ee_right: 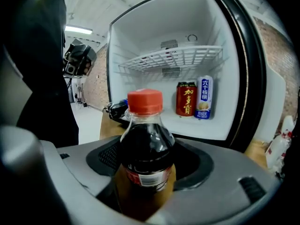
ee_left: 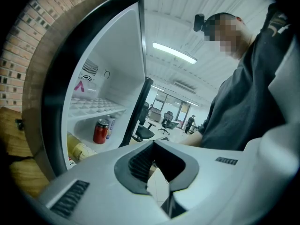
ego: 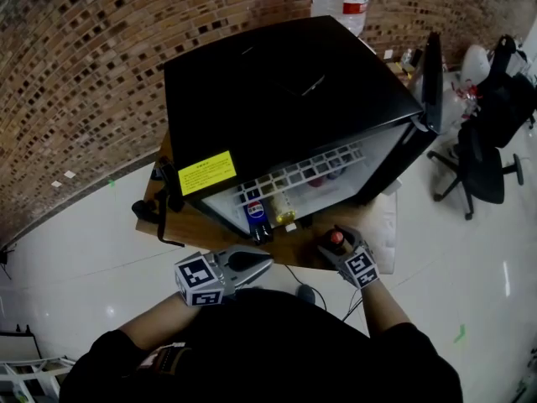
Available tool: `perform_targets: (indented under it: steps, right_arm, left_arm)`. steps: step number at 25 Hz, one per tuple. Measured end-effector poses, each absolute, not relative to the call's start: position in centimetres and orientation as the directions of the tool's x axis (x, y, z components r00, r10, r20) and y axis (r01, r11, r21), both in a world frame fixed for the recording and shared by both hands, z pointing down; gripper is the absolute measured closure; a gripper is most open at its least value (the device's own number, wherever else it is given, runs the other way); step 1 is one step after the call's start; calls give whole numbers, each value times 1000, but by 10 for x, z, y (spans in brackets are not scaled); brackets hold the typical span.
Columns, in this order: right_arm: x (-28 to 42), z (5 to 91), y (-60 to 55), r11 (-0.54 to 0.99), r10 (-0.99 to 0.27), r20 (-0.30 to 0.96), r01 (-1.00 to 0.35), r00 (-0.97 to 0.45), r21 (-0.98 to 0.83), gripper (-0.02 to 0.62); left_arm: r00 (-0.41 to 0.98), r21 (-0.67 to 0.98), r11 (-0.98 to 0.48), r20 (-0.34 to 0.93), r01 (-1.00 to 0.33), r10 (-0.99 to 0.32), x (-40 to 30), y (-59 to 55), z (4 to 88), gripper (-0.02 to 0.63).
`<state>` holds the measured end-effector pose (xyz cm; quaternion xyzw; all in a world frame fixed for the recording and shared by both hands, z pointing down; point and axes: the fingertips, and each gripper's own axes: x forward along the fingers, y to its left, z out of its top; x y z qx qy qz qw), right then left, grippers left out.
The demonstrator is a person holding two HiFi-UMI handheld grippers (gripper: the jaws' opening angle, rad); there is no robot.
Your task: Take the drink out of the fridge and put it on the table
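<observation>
At the front edge of the worktop [ego: 198, 222], just outside the open fridge [ego: 285, 91]: the cola bottle [ee_right: 146, 144] stands upright between the jaws of the right hand-held gripper [ee_right: 147, 170]. The jaws are set wide and closed on the bottle's body below the shoulder.

Progress: the bottle is clear of the fridge, so removal is done. Left to do: set it down and release.

The left hand-held gripper [ee_left: 159, 184] is near the person's body, jaws together, nothing between them.

A red can [ee_right: 186, 99] and a blue-and-white can [ee_right: 204, 97] stand on the fridge floor.

Hidden: the bottle's base is covered by the gripper in every view. It is possibly already on the wood, but contact can't be confirmed.
</observation>
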<state>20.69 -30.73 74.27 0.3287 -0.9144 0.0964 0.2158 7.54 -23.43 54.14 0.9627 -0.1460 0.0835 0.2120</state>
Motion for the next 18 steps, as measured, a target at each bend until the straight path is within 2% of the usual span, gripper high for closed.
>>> perform_targets:
  steps: [4, 10, 16, 18]
  right_arm:
    - [207, 742, -306, 758, -558, 459, -650, -691, -57, 265]
    - [212, 710, -300, 741, -583, 405, -665, -704, -92, 193]
    - [245, 660, -287, 655, -664, 294, -724, -687, -214, 196]
    - [252, 635, -284, 637, -695, 238, -734, -679, -233, 242]
  left_arm:
    - [943, 388, -864, 216, -321, -253, 73, -235, 540, 604]
    - [946, 391, -864, 192, -317, -260, 68, -236, 534, 604]
    - [952, 386, -871, 158, -304, -263, 66, -238, 527, 604]
    - [955, 382, -876, 146, -295, -258, 63, -237, 526, 604]
